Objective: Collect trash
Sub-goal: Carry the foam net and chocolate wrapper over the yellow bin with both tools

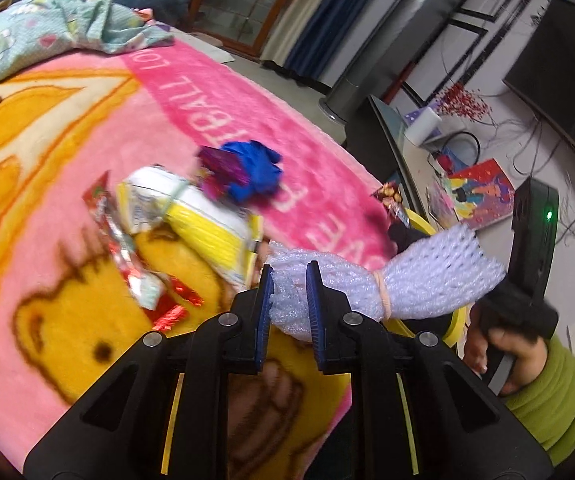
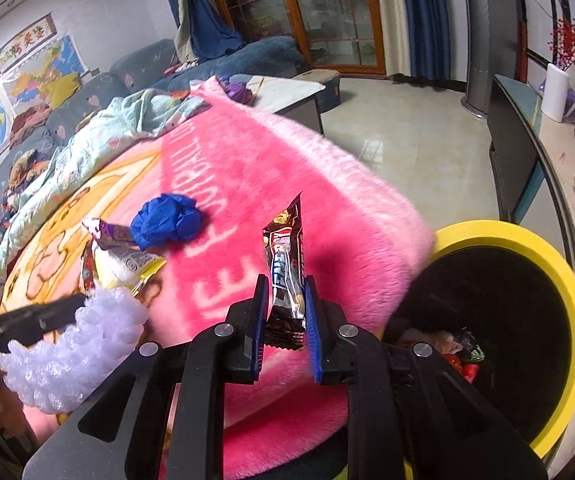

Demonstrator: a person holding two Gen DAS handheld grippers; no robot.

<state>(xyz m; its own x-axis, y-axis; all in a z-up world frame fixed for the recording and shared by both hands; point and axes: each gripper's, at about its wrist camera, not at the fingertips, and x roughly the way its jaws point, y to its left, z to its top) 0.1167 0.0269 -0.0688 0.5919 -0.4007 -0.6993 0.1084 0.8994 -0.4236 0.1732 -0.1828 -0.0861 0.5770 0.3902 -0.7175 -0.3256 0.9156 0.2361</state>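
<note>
Right gripper [image 2: 285,312] was clenched on a dark snack wrapper [image 2: 285,264], pinched near its lower end. Wrapper stood nearly upright, long axis running 6 to 12 o'clock in the right wrist view, pointed top corner leaning slightly toward 1 o'clock. It hung above the edge of the pink blanket [image 2: 327,208], with the yellow-rimmed bin [image 2: 567,280] at about 4 o'clock from it, near but not yet under it.

Left gripper [image 1: 289,280] was grasping a bundle of white foam netting [image 1: 415,268], fingers closed on its crumpled end. Bundle's long axis ran from the jaws out toward 2–3 o'clock in the left wrist view, flared end pointing at the right hand [image 1: 499,344]; a band cinched it mid-length.

Progress, judged: partway. Bin already held several wrappers at the bottom [image 2: 459,356]. Two pieces in hand, neither dropped yet.

Left on the blanket: crumpled blue item [image 2: 167,220] at about 10 o'clock from the held wrapper, a purple wrapper [image 2: 107,234] just beside it, a yellow-and-white packet [image 1: 203,220], and red foil wrappers [image 1: 143,268] near that. Left view blurred, so finer detail unreadable.
</note>
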